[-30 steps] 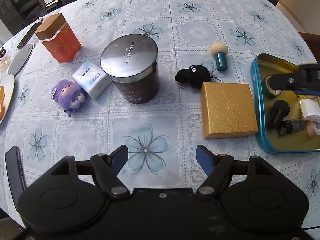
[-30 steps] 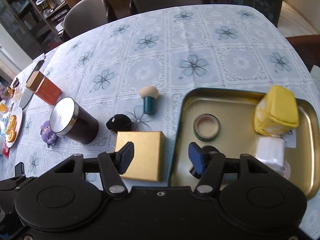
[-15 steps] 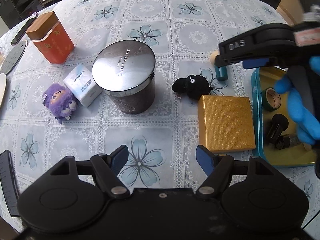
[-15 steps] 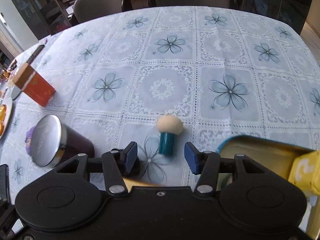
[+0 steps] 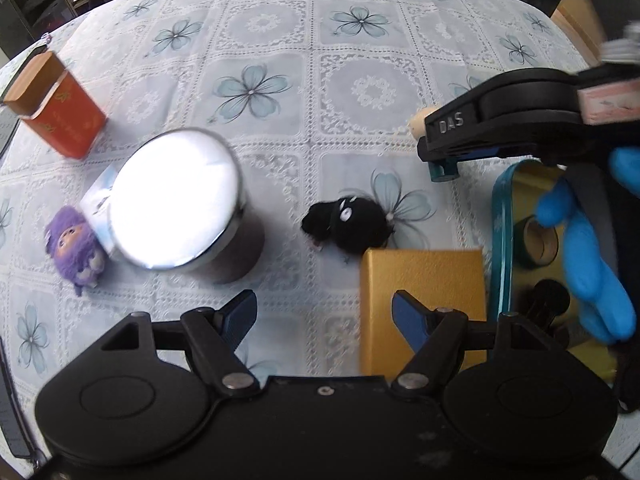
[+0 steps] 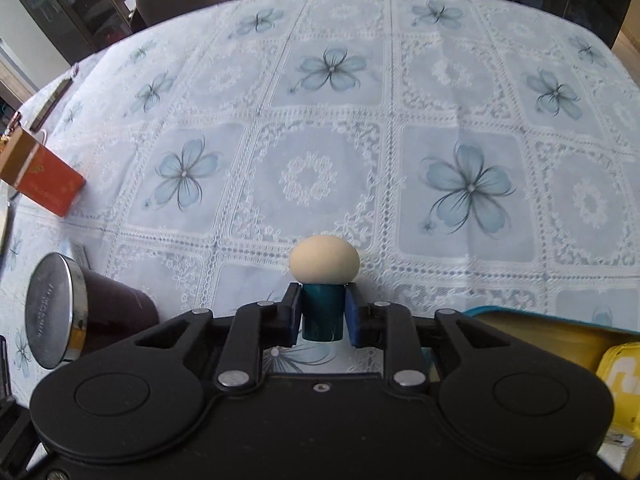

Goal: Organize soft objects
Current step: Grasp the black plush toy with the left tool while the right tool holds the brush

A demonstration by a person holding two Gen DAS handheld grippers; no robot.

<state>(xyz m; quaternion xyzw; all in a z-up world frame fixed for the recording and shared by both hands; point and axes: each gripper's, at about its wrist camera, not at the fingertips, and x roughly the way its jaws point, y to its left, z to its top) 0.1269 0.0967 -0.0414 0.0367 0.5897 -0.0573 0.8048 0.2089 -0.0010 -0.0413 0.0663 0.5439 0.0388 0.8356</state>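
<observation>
Now right tongs just closed on sponge, left tongs open, tray edge beside.

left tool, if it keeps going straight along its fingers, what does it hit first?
Probably bare tablecloth just ahead of the open left tool, between the dark jar and the gold box. The black plush sits further along that line. The box edge is near the right-side finger; depth is unclear.

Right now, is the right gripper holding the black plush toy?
No, its fingers clamp the teal base of the mushroom-shaped sponge; the black plush toy lies free.
</observation>
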